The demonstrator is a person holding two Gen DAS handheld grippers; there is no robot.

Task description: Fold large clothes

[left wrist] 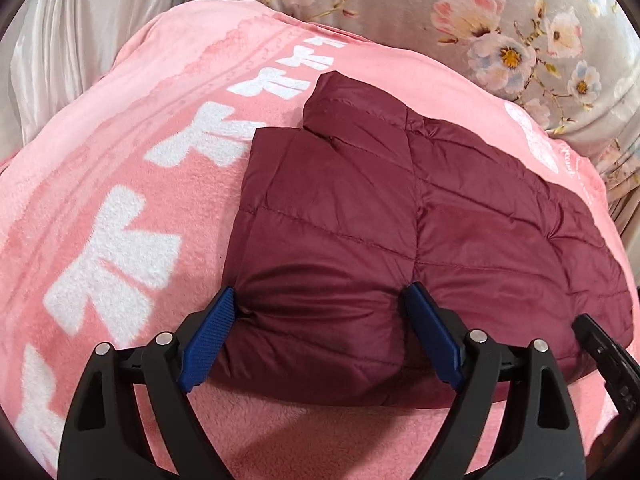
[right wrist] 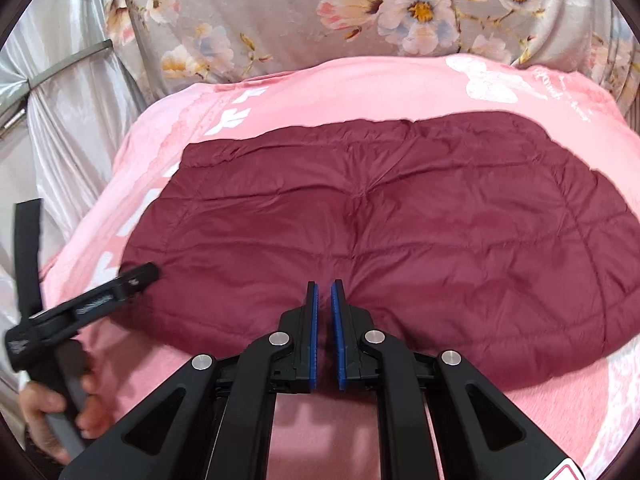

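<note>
Jacket point(left wrist: 400, 220), maroon and quilted, lies folded on the pink blanket point(left wrist: 120, 200). Left gripper point(left wrist: 320, 304) spreads wide, straddling its near edge; right gripper point(right wrist: 324, 296) is nearly closed, gripping nothing.

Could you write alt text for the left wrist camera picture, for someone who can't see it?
A dark red quilted jacket, partly folded, lies on a pink blanket with white shapes. The left gripper is open, its blue-padded fingers straddling the jacket's near edge. A grey flowered cloth lies beyond.
</note>
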